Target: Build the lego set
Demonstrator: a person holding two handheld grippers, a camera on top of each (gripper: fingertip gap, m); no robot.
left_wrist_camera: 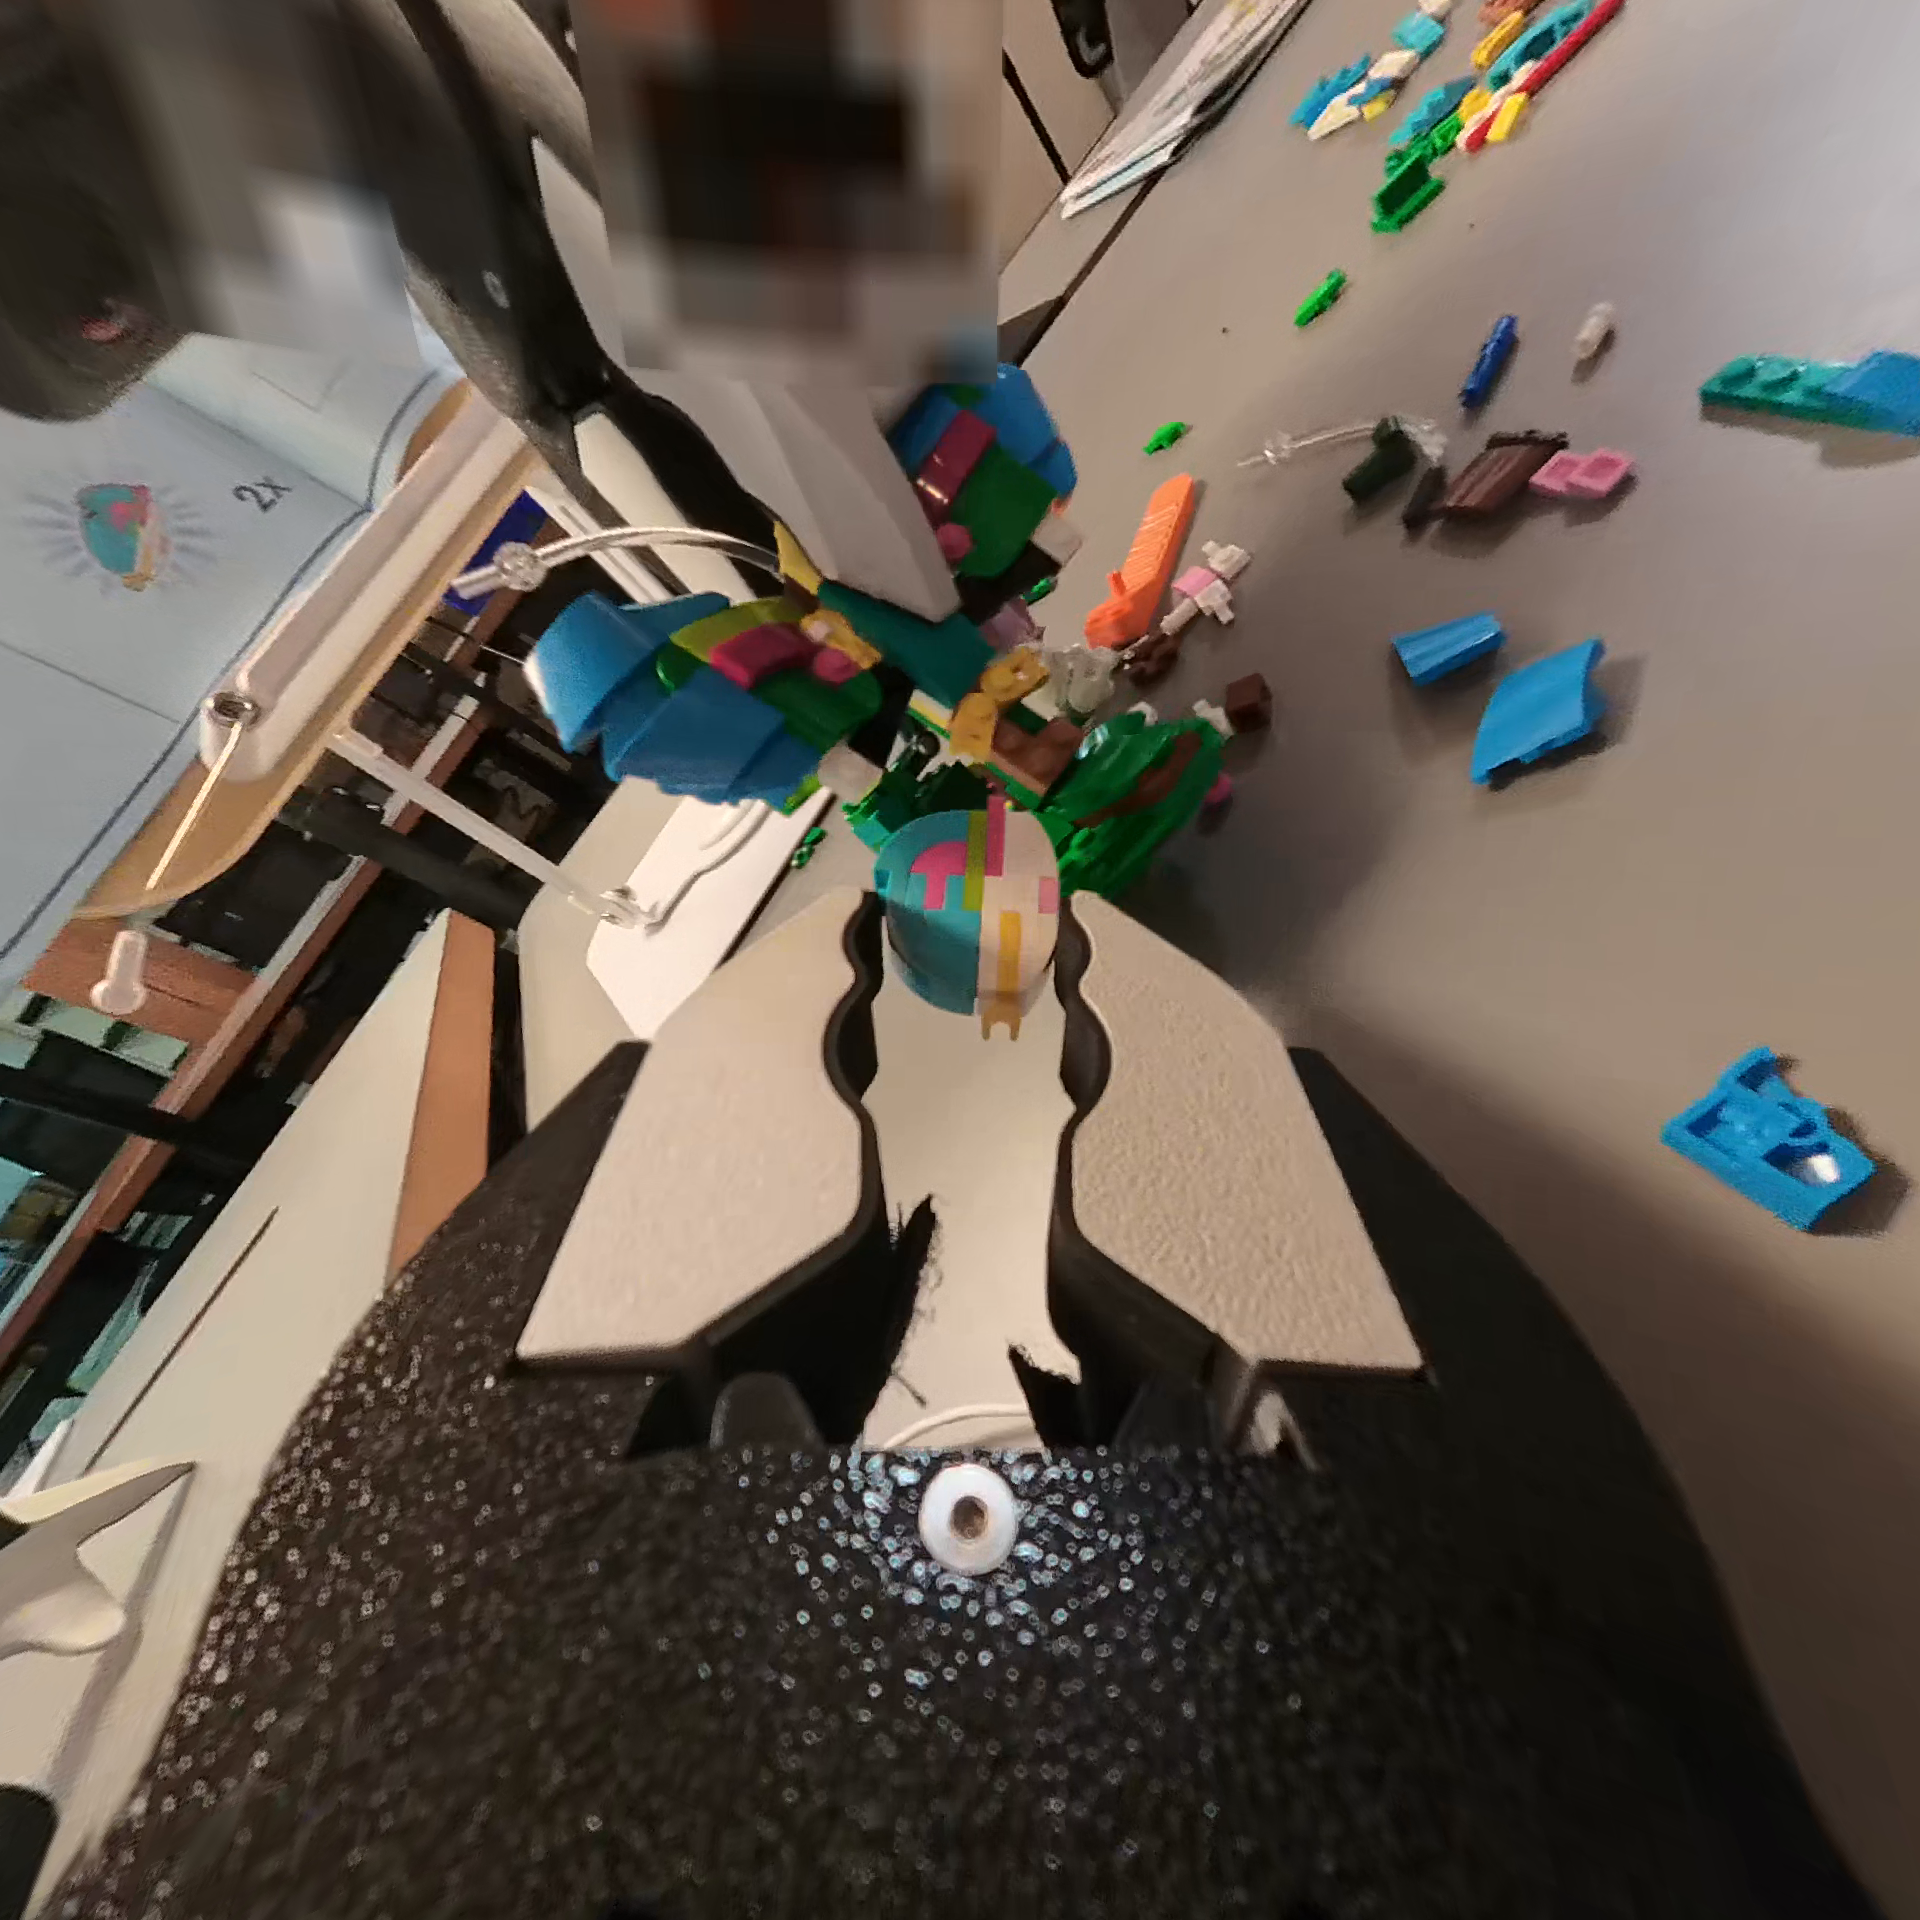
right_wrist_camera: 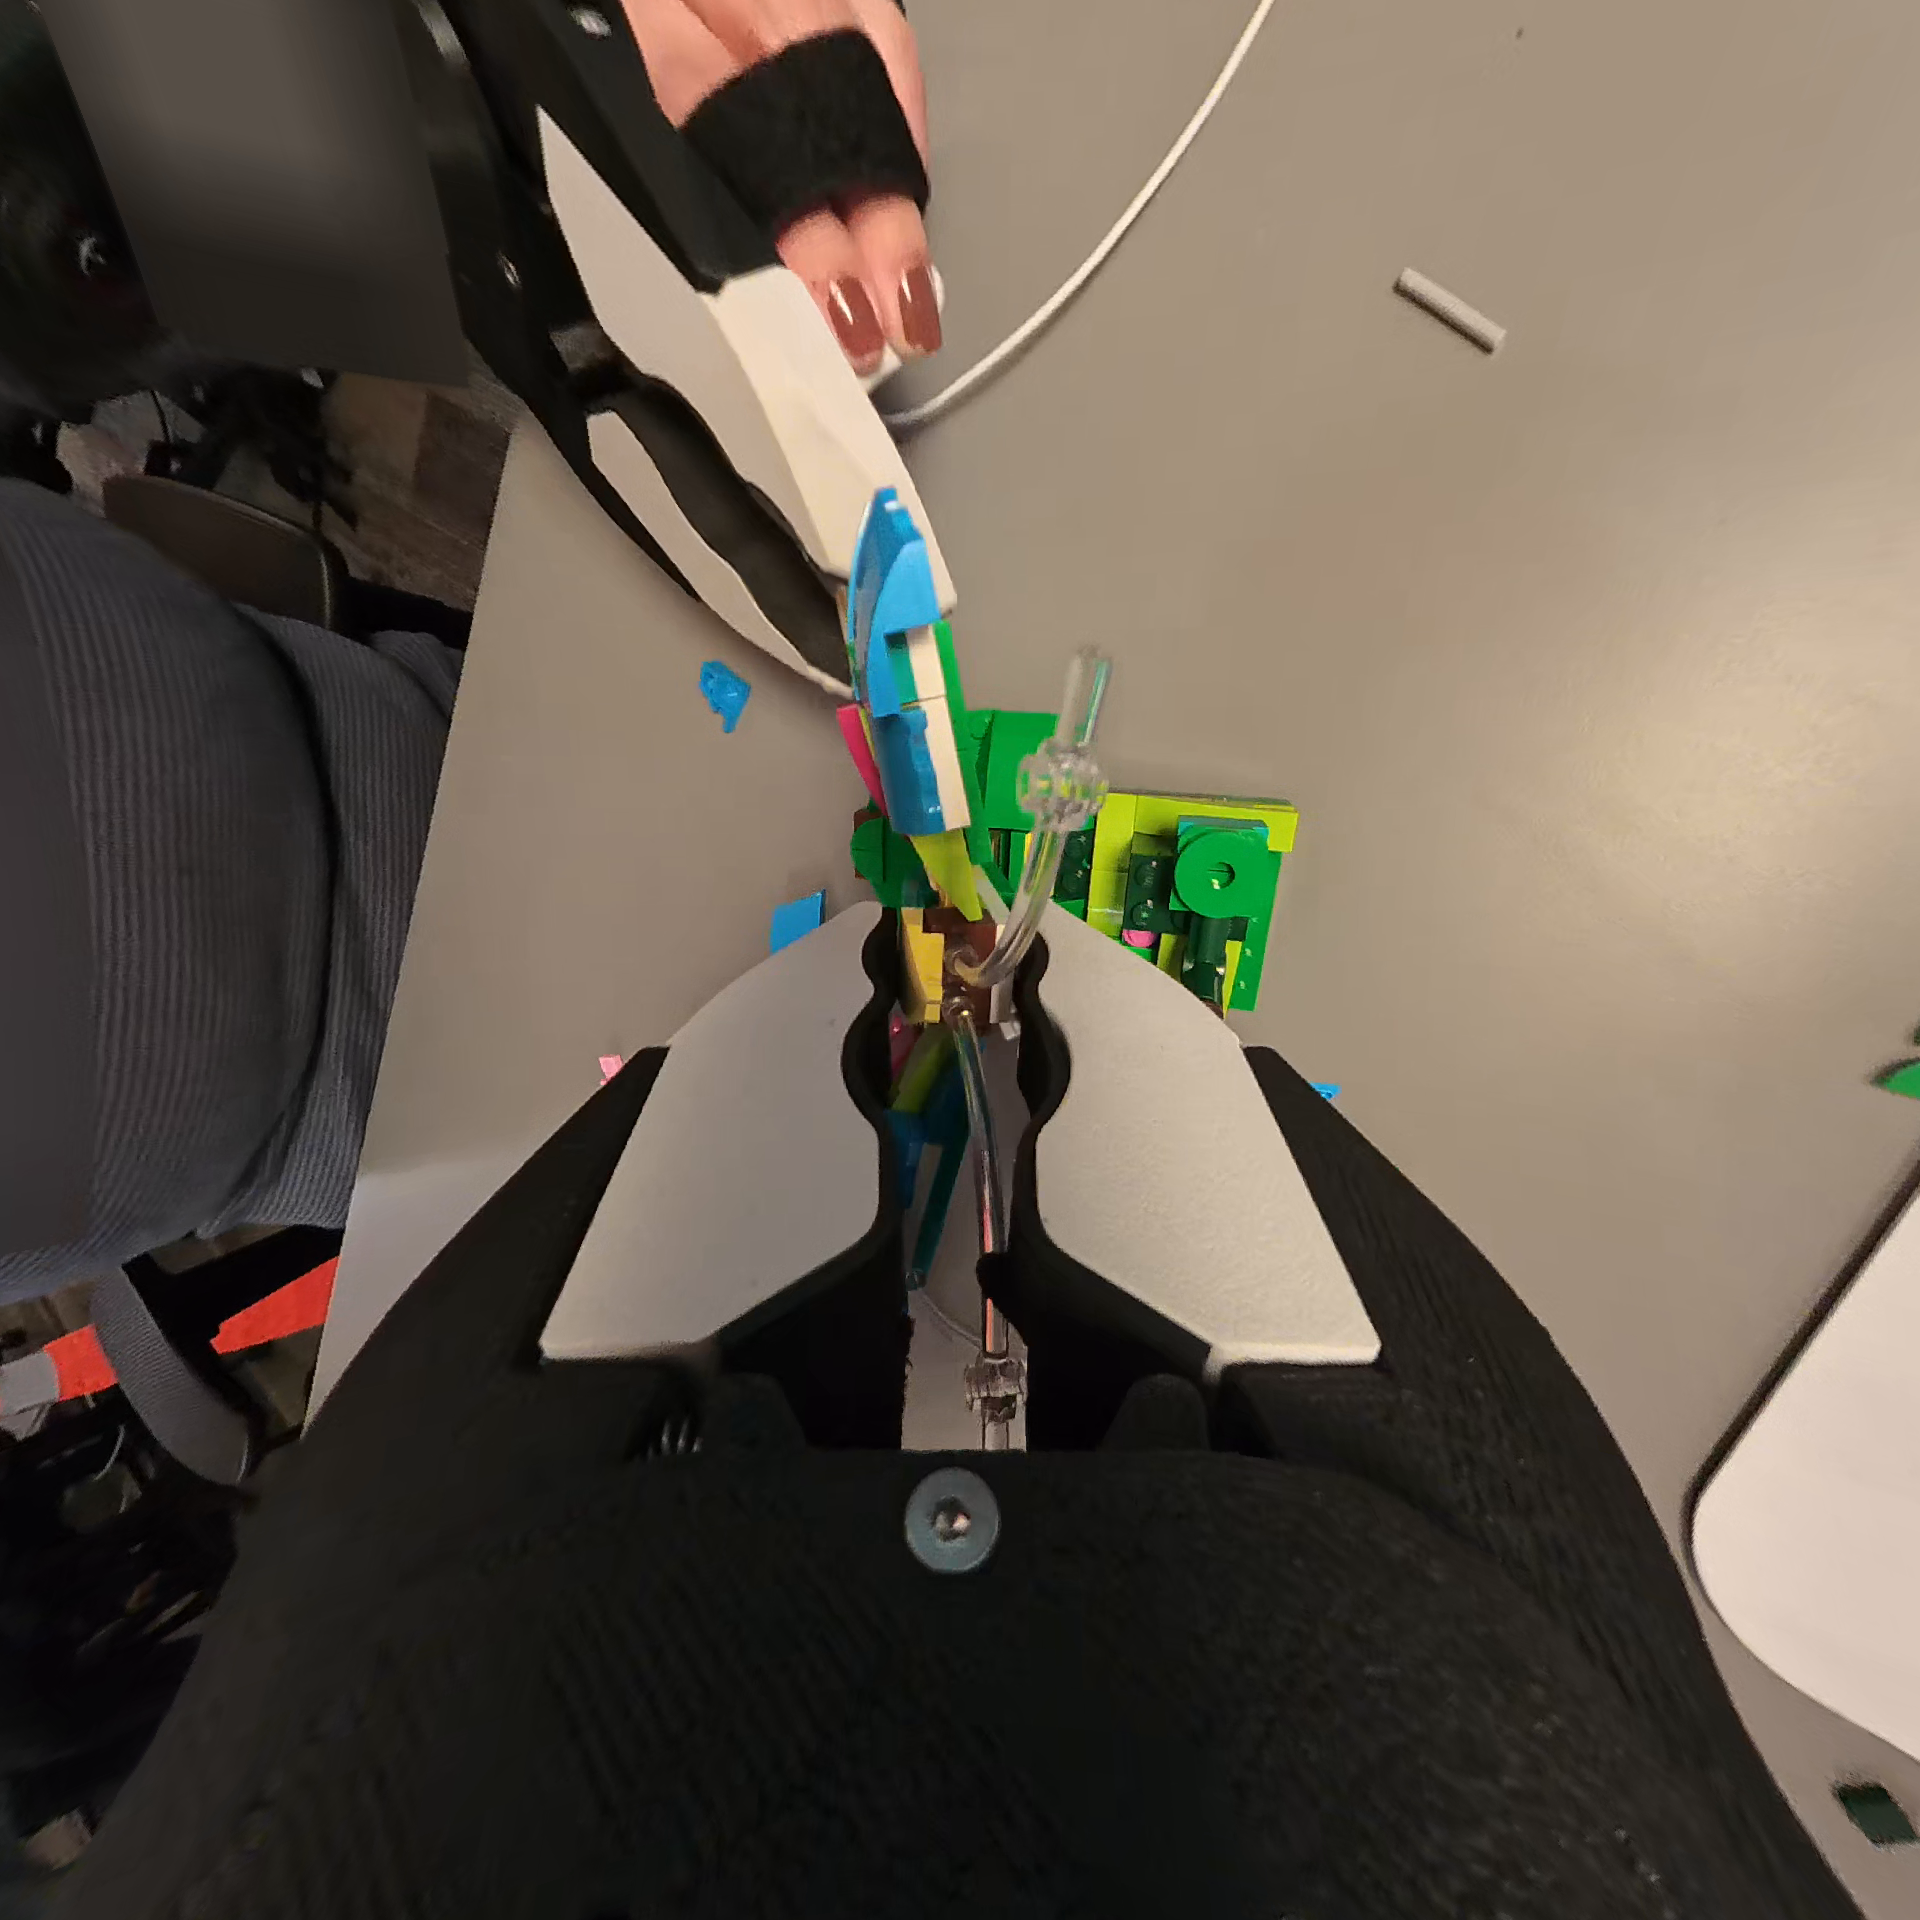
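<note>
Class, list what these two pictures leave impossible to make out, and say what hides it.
- Left wrist view: the model's middle, hidden by the right gripper.
- Right wrist view: what the right gripper clamps, buried between its fingers.
- Left wrist view: far bricks, too small and blurred.

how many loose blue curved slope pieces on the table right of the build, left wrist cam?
3: a small blue slope, a larger curved blue slope just below it, and an upside-down blue piece nearer the camera. Others may be hidden in the far pile.
</note>
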